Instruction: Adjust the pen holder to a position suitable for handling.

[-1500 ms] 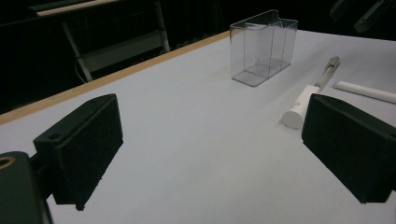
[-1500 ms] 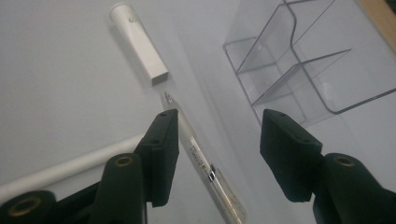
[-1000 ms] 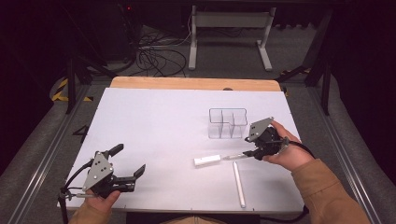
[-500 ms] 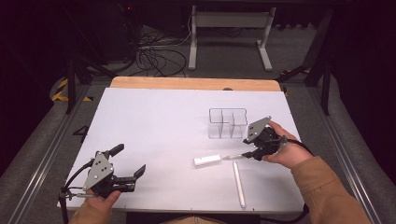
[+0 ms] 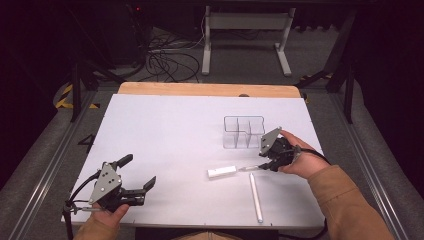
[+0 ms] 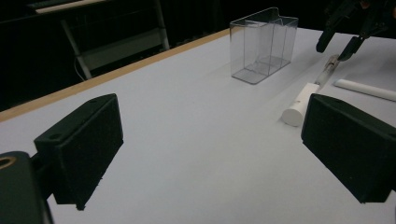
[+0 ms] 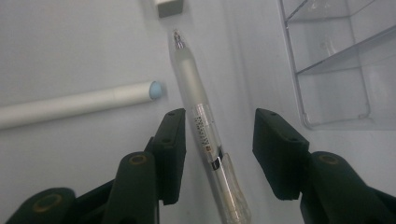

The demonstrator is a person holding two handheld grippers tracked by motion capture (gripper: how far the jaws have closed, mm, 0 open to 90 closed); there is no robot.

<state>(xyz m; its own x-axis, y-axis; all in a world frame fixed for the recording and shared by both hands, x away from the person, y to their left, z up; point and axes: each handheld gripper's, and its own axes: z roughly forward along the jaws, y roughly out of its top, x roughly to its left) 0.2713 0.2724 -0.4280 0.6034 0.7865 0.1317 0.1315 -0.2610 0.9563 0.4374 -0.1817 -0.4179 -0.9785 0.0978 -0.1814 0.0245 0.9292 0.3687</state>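
- On the right half of the white worktop (image 5: 165,130), the right hand-held gripper (image 7: 219,140) sits low over a clear-barrelled pen (image 7: 201,121); the pen lies flat between the two black jaws, its uncapped tip pointing away toward the white cap (image 5: 221,173).
- Its jaws have just been closing with the pen between them. The left pad looks to be at or very near the barrel, while a gap shows on the other side, so the pen appears straddled rather than pinched and is probably not yet lifted.
- That low, straddling placement suggests the pen is being lined up for a pick along its middle, where the barrel is easiest to balance.
- Near the front left corner, the left hand-held gripper (image 5: 135,177) rests with its jaws spread wide and nothing between them, well apart from the work, apparently waiting.
- A clear compartment organiser (image 5: 243,132) stands upright just beyond the right hand-held gripper, empty, likely the place meant for the pens.
- A second, white capped pen (image 5: 256,197) lies flat nearer the front edge, beside the clear one and not touching it.
- Count: two hand-held grippers, two pens, one loose cap, one organiser with several compartments.
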